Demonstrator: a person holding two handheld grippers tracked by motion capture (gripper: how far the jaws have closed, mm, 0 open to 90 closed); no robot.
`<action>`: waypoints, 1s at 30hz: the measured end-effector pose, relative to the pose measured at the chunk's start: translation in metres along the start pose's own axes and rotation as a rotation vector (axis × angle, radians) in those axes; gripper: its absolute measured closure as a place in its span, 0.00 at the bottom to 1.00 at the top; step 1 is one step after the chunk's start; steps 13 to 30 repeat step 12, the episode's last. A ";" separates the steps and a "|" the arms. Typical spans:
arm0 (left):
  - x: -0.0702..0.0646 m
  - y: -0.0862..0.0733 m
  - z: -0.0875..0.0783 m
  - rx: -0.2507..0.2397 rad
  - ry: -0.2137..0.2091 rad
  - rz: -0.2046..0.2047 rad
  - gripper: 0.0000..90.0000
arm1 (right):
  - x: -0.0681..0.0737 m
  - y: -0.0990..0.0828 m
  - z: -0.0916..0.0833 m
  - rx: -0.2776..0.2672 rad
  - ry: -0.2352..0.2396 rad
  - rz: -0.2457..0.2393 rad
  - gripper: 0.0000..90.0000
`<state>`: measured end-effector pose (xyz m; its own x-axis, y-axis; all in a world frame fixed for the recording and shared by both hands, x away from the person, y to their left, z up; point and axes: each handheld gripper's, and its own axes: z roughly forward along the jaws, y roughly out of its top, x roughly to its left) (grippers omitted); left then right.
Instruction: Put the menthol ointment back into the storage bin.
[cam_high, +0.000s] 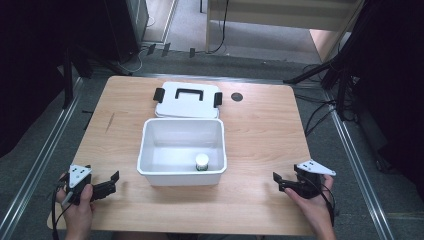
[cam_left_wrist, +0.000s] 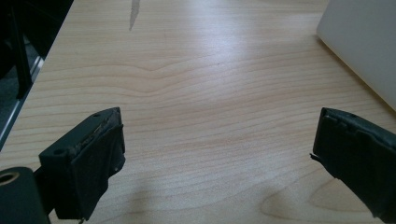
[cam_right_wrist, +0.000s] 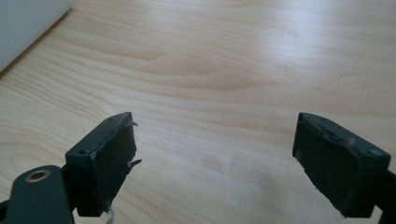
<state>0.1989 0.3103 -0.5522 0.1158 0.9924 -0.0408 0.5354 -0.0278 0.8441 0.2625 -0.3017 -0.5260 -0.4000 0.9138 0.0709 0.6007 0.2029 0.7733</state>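
Left gripper (cam_high: 111, 182) spread, right gripper (cam_high: 278, 182) spread, white bin (cam_high: 182, 172) holding small jar (cam_high: 202, 162), label seemingly unreadable.

The left hand (cam_high: 77, 202) grips the left gripper (cam_high: 114, 181) at the near left of the high view, jaws pointing right and slightly forward. The right hand (cam_high: 312, 197) grips the right gripper (cam_high: 278, 182) at the near right, jaws pointing left. In both gripper views the jaws stand wide apart with nothing between them.
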 end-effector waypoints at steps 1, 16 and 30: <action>0.000 0.000 0.000 0.000 -0.001 -0.001 0.03 | -0.004 -0.008 -0.002 -0.018 -0.007 0.017 0.16; 0.000 0.000 0.001 0.002 0.002 -0.004 0.03 | -0.024 -0.037 -0.014 -0.175 -0.002 0.175 0.16; 0.000 0.000 0.001 0.002 0.002 -0.004 0.03 | -0.024 -0.037 -0.014 -0.175 -0.002 0.175 0.16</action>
